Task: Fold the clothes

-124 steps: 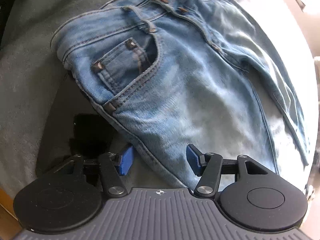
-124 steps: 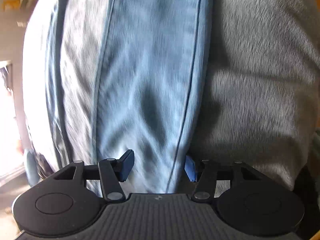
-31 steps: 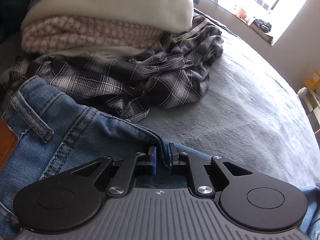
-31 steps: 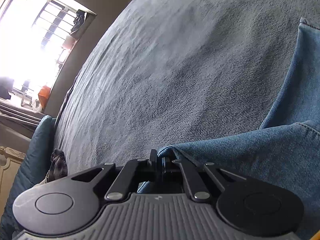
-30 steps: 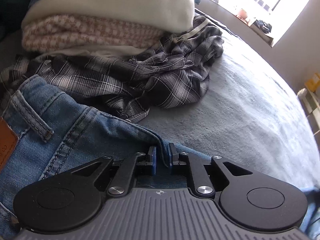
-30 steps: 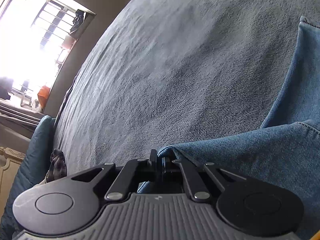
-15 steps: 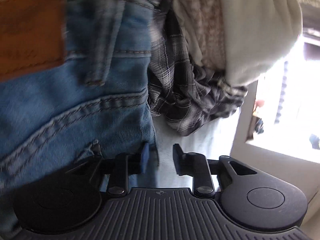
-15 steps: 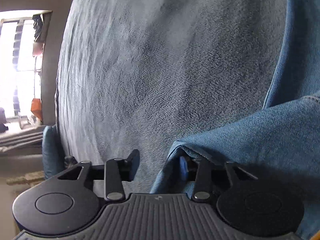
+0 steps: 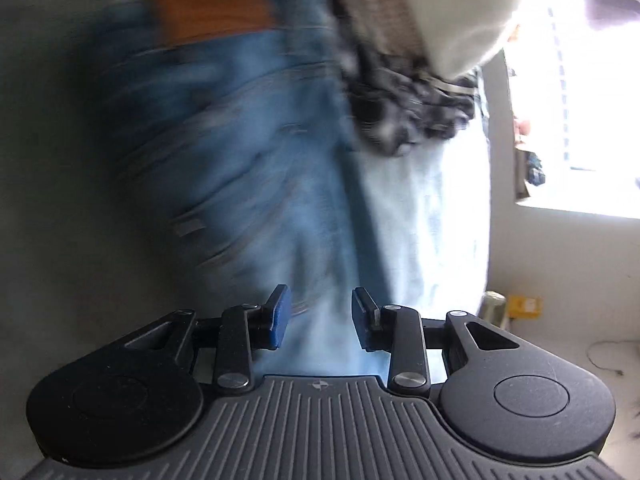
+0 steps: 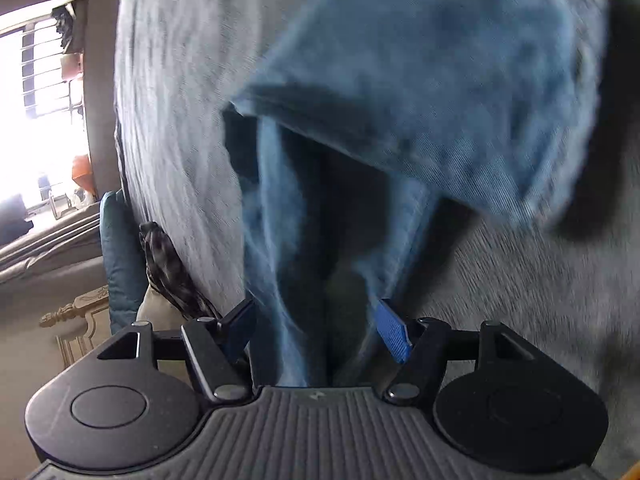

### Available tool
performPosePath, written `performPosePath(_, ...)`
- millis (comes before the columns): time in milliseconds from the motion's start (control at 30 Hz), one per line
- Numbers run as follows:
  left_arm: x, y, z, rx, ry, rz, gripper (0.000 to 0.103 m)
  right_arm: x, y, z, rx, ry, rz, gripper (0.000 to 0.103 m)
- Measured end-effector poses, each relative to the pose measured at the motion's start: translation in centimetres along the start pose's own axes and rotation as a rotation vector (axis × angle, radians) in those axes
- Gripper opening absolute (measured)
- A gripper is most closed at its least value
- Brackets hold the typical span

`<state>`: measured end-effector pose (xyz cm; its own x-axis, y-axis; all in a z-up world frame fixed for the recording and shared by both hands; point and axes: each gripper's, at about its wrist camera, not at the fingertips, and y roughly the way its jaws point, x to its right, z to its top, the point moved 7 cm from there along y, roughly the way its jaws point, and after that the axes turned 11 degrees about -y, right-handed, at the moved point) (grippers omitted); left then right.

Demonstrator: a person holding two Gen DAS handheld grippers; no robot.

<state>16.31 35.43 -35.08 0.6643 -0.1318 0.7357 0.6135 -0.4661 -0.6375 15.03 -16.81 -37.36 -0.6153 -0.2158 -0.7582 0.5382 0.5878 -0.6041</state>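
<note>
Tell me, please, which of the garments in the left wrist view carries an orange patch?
The blue jeans, with the orange patch at the top. The dark plaid garment and the cream garment beside it show none.

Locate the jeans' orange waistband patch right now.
Left wrist view, upper left: the orange patch sits at the top of the blurred jeans, just left of the piled clothes.

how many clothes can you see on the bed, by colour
blue denim: 1, the jeans
dark plaid: 1, the crumpled shirt
pinkish knit: 1, the folded top
cream: 1, the folded garment
total: 4, blur may hide more
</note>
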Motion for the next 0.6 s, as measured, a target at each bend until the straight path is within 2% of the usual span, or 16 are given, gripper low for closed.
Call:
performPosePath(167,-4.0,-1.6,1.6,0.139,-0.082,0.041,0.034,2.3,4.5,-2.6,0.055,-0.020,0.040,0.071)
performPosePath(233,-4.1,-1.2,2.0,0.140,-0.091,0.018,0.034,2.2,6.7,-3.2,0.041,-0.005,0.093,0.071)
performPosePath(400,-3.2,-1.6,1.4,0.170,-0.012,0.035,0.034,-0.7,10.1,-3.8,0.053,-0.062,0.180,0.071)
performPosePath(500,-4.3,-2.8,1.4,0.207,-0.037,0.046,0.034,-1.8,11.2,-4.2,0.052,-0.071,0.185,0.072)
performPosePath(600,-5.3,-3.0,2.2,0.232,-0.056,0.050,0.034,-2.2,12.0,-5.0,0.013,-0.087,0.168,0.072)
